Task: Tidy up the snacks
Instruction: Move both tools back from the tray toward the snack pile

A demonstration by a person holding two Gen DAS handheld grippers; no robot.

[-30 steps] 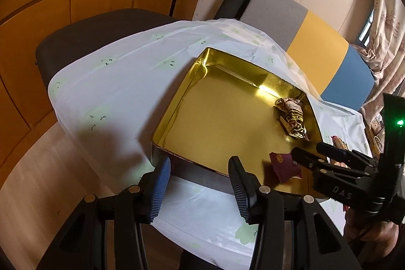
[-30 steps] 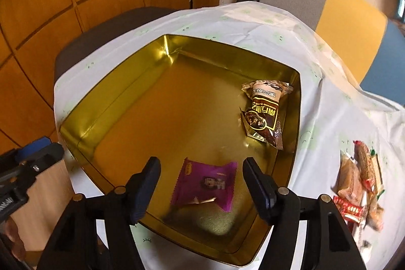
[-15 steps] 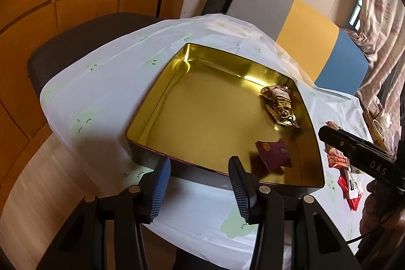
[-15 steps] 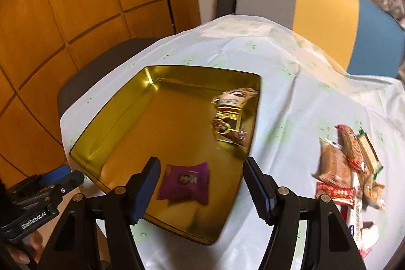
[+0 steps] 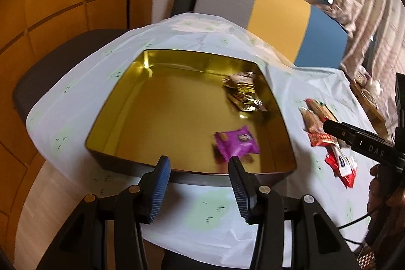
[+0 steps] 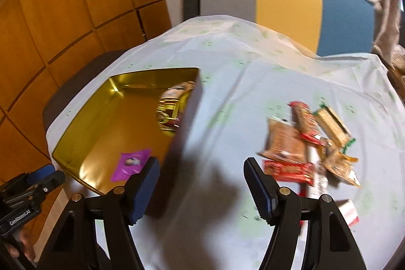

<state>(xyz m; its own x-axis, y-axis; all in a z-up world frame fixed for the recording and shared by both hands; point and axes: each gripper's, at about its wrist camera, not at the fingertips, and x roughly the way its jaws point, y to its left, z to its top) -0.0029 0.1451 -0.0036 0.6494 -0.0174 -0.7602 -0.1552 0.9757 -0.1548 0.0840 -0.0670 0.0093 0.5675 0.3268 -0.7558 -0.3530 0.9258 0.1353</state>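
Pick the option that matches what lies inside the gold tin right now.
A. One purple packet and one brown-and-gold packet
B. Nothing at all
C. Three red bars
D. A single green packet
A: the gold tin holds only the purple packet and the brown-and-gold packet; the other snacks lie on the tablecloth.

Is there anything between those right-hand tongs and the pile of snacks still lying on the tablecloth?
Nothing visible. The right tongs are opening with nothing between them, and only bare tablecloth separates them from the snack pile, which lies just off to their right.
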